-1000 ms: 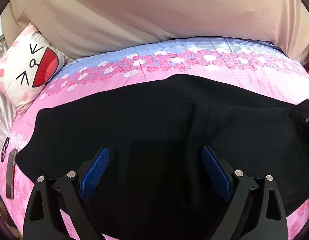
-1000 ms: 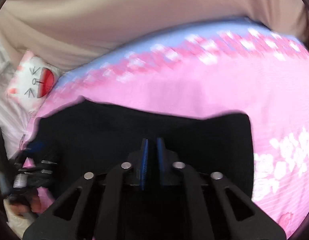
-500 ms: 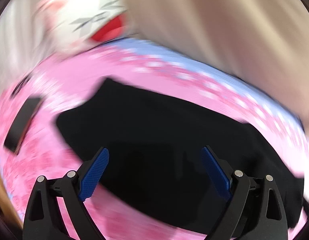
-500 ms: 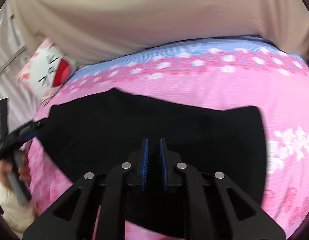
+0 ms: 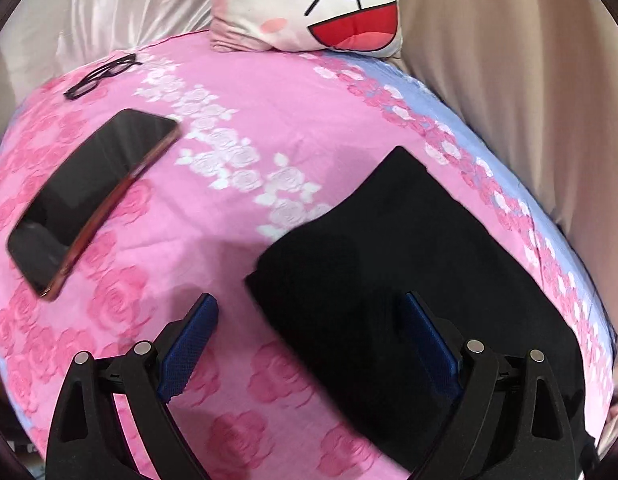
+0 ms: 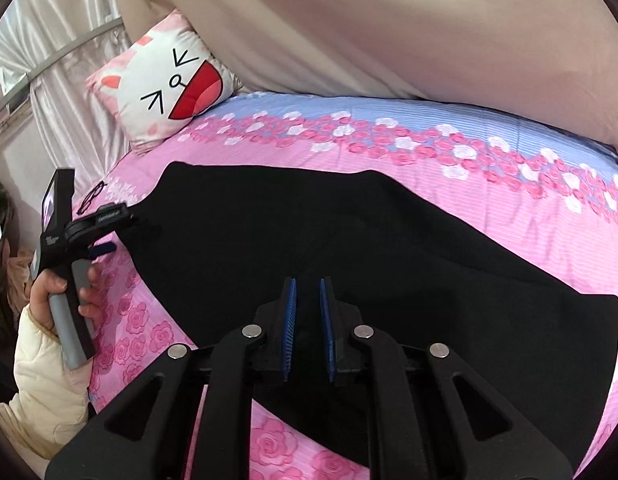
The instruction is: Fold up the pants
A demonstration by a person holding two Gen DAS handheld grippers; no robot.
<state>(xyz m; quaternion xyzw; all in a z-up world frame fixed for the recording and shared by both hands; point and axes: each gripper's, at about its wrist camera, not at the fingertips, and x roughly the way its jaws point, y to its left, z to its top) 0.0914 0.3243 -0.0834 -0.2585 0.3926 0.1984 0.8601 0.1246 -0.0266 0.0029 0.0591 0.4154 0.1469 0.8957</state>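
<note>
Black pants [image 6: 349, 248] lie flat across the pink rose bedspread [image 6: 509, 208] in a long folded band. My right gripper [image 6: 308, 292] hovers over the band's near edge, its blue pads a narrow gap apart with nothing pinched between them. My left gripper [image 5: 309, 308] is wide open at the pants' left end [image 5: 409, 260]; the near left corner of the cloth sits between its fingers without touching them. In the right wrist view the left gripper [image 6: 117, 232] shows at the far left, held by a hand.
A phone [image 5: 89, 196] and black glasses [image 5: 103, 74] lie on the bedspread left of the pants. A cartoon-face pillow [image 5: 329, 4] leans at the head of the bed. Beige cloth [image 6: 389, 40] hangs along the far side. A cream sleeve [image 6: 49, 380] is at the lower left.
The left gripper swung left along the pants to their end and rolled, bringing phone and glasses into view. The right gripper's pads parted slightly and it drew back from the cloth.
</note>
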